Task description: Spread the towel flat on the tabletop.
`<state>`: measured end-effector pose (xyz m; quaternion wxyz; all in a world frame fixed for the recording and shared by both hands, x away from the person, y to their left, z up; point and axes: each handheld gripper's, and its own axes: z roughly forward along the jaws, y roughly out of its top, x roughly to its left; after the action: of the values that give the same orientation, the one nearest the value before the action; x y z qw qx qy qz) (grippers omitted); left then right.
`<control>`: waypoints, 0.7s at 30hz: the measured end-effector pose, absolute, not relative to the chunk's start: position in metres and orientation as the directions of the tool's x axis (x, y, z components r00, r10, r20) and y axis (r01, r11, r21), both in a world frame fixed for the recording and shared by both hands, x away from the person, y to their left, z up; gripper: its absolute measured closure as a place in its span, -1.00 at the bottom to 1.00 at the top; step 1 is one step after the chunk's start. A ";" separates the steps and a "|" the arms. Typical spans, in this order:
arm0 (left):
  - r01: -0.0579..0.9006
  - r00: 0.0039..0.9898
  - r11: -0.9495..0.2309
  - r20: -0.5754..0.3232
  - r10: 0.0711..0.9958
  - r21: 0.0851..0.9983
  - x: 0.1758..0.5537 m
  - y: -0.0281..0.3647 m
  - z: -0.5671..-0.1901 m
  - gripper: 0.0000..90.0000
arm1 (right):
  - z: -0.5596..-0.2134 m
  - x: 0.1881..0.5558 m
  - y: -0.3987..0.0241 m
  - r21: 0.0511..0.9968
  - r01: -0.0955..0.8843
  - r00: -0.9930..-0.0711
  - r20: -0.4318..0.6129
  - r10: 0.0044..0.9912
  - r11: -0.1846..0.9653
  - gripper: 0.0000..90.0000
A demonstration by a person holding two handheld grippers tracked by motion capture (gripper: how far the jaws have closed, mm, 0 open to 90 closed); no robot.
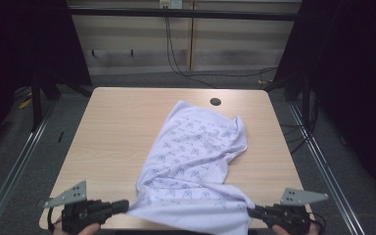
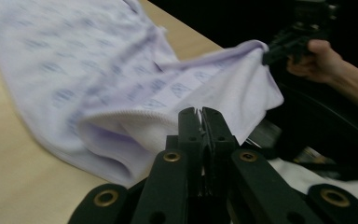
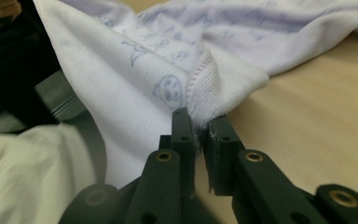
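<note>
The left gripper (image 1: pixel 126 206) is clamped tight on the near left corner of a white terry towel (image 1: pixel 196 156) printed with small blue figures, no legible writing. The towel stretches along the near edge of the light wooden table (image 1: pixel 117 132). The right gripper (image 1: pixel 251 211) pinches its right corner.

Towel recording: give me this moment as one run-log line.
left gripper: shut on towel corner | right gripper: shut on other near corner | towel: near edge stretched between both, rest rumpled on table

Table (image 1: pixel 117 127) bare left & far side; towel (image 1: pixel 196 147) covers centre-right, hole (image 1: pixel 215 102) beyond.
</note>
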<state>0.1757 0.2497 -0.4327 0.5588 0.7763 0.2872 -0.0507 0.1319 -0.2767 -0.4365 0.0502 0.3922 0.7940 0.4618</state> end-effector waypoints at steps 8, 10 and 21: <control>0.498 0.828 -0.204 -0.393 0.399 0.843 0.166 0.258 -0.435 0.54 | -0.435 0.107 -0.285 0.800 0.548 -0.650 0.223 0.727 0.245 0.23; 0.494 0.822 -0.216 -0.372 0.431 0.842 0.178 0.257 -0.437 0.48 | -0.435 0.116 -0.285 0.805 0.546 -0.638 0.220 0.738 0.232 0.20; 0.534 0.795 -0.399 -0.282 0.538 0.745 0.302 0.194 -0.484 0.93 | -0.466 0.214 -0.209 0.751 0.538 -0.740 0.205 0.640 0.383 0.29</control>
<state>0.3022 0.1937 -0.4840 0.4446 0.8364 0.3205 0.0019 0.2137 -0.2091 -0.4661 0.0597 0.3554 0.8293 0.4271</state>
